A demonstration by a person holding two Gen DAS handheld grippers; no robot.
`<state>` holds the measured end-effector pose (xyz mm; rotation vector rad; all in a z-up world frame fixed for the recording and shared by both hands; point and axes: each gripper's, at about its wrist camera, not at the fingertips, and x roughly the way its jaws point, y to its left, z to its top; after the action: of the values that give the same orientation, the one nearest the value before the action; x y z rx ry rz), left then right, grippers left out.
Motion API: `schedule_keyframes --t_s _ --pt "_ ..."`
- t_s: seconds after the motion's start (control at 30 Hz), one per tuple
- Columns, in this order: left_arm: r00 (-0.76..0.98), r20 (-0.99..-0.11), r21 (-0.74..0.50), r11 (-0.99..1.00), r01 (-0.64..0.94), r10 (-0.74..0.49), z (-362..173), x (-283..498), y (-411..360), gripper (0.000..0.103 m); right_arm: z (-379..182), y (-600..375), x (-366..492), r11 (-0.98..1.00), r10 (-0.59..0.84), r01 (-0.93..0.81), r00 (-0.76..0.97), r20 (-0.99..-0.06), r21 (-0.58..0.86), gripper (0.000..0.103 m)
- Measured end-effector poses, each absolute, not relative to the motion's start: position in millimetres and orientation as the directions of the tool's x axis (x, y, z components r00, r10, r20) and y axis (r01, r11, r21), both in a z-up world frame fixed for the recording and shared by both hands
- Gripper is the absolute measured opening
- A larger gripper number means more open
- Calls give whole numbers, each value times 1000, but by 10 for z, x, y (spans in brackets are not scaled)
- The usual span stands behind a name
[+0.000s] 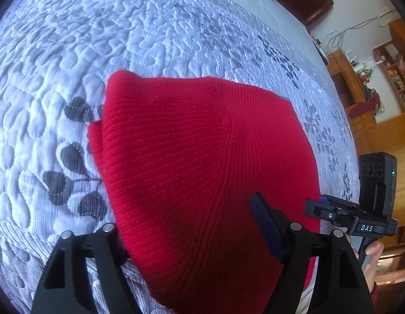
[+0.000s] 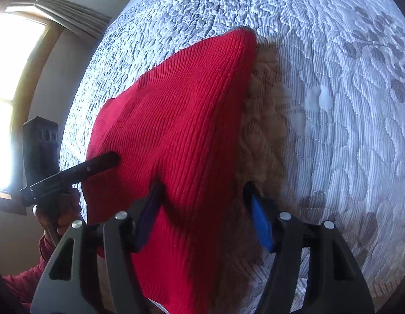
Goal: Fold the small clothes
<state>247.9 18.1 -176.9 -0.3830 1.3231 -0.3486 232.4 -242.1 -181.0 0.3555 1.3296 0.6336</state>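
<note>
A wide bed (image 1: 155, 26) fills both views, covered by a pale quilted spread (image 2: 333, 104) stitched with grey leaf patterns. Lying across that spread is the red knitted garment (image 1: 192, 157), ribbed and bunched into a rough peak, and it takes up the middle of each picture. Off to the side of the left wrist view stand wooden shelves (image 1: 396, 70) with small items on them, while the right wrist view catches a bright window (image 2: 8, 83) with a curtain above it. Down low, the left tool (image 1: 186, 233) sits over the near part of the red knit with its jaws standing apart; one blue pad (image 1: 266, 225) shows against the cloth, the other side is hidden beneath it, so a grip cannot be told. The right tool (image 2: 205, 206) also stands apart, the red fabric running between its blue pads (image 2: 261, 222), with the right-hand pad clear of the knit.
</note>
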Motion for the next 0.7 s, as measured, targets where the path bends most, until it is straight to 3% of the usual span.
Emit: schedule_keyframes --t_s 0.07,0.1,0.3,0.4,0.7 --pt "216 -852 -484 875 25 -477 -1745 2468 203 54 -1827 -2417 2323 782 613 -221 107 -783 583 66" --pt "212 -842 -503 864 21 -496 -1744 2469 209 52 -1837 -2419 2326 781 614 -218 106 -782 584 66" --pt "209 -835 -518 855 17 -510 -1821 2511 211 50 -1883 -2401 2339 778 620 -209 103 -778 592 66" --pt "214 -827 -529 848 12 -519 -1849 2520 217 47 -1915 -2389 2341 747 659 -199 97 -746 634 49" --pt "254 -826 -520 854 2 -503 -1740 2418 205 37 -1855 -2412 2273 758 651 -170 134 -747 630 40"
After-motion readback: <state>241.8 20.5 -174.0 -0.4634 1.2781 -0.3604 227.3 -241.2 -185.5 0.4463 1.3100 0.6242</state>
